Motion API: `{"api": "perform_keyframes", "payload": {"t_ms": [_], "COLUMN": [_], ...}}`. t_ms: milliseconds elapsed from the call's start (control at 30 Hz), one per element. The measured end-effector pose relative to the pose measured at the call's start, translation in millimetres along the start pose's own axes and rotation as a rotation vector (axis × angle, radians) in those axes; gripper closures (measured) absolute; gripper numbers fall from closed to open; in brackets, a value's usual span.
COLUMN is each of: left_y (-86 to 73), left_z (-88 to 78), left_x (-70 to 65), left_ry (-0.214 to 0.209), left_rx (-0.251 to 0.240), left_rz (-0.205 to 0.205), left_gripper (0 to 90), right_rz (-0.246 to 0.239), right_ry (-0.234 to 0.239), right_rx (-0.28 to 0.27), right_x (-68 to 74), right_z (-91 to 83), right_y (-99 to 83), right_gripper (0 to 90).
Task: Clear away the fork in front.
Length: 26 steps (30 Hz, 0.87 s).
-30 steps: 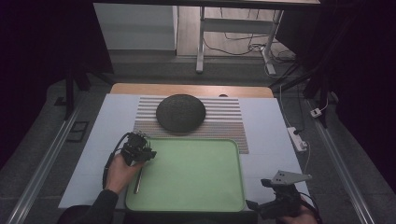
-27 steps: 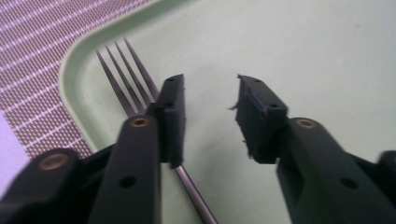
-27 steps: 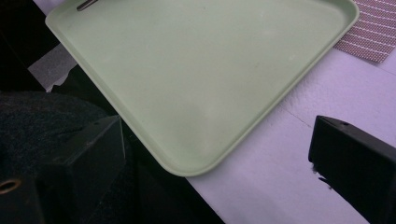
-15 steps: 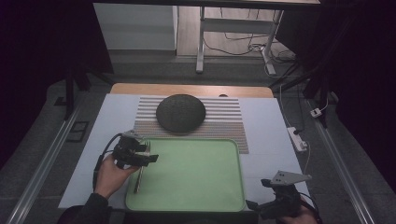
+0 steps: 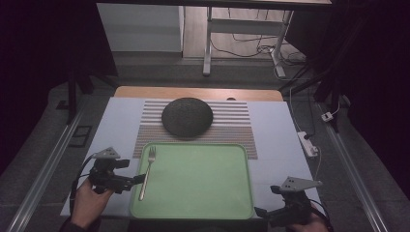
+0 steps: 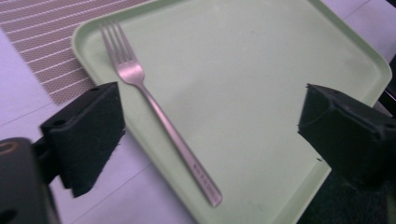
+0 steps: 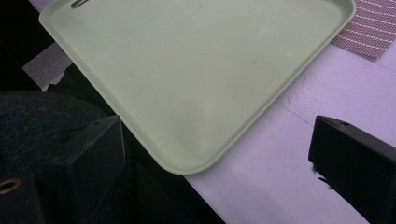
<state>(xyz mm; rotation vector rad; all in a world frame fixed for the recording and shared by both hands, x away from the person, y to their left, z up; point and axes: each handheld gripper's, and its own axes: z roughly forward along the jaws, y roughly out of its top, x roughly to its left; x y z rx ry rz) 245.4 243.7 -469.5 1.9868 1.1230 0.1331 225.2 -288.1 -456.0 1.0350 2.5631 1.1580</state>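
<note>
A metal fork (image 5: 147,170) (image 6: 161,116) lies along the left side of the light green tray (image 5: 203,183) (image 6: 252,84) (image 7: 187,70), tines pointing to the far side. My left gripper (image 5: 138,180) (image 6: 205,135) is open just left of the tray's left rim, its jaws wide apart with the fork's handle lying free between them below. My right gripper (image 5: 263,212) (image 7: 215,158) is open at the tray's near right corner, holding nothing. A dark round plate (image 5: 187,117) rests on the striped placemat (image 5: 232,130) beyond the tray.
The white table top (image 5: 116,125) ends close to both hands at the near edge. A white power strip (image 5: 308,143) lies at the table's right edge. A table leg frame and cables stand on the floor beyond.
The left gripper has let go of the fork, which now lies on the tray, and has drawn back left and toward the near edge. The right gripper stayed put.
</note>
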Motion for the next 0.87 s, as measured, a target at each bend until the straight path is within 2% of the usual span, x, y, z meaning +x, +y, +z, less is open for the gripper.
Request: {"api": "perform_keyframes", "payload": {"t_ms": [100,300,467,667,800,867], "left_y": [-9.2,-25.1,-34.3,-40.4,-40.2,-39.3], "left_z": [-9.3,-21.7,-27.2,-33.0,-32.0,-32.1], "left_x": [1.8,4.1,5.2,3.6,4.2,5.1], "left_ry": [-0.011,-0.005,0.024,0.086,0.092,0.097], "left_rx": [-0.02,-0.04,-0.018,0.016,0.032,0.026], "left_rz": [-0.013,-0.026,-0.047,-0.06,-0.07,-0.084], "left_gripper": [3.4,0.7,0.0,0.0,0.0,0.0], "right_rz": [0.003,0.006,0.008,0.01,0.011,0.008], "right_ry": [0.001,0.001,0.001,-0.004,-0.007,-0.009], "right_rx": [0.002,0.004,0.005,0.009,0.012,0.015], "right_x": [-0.2,-0.3,-0.4,-0.1,0.3,0.3], "right_z": [0.1,0.4,0.5,0.8,1.0,1.3], "right_y": [0.1,0.1,0.2,0.3,0.4,0.3], "right_gripper": [3.6,3.6,3.6,3.6,3.6,3.6]}}
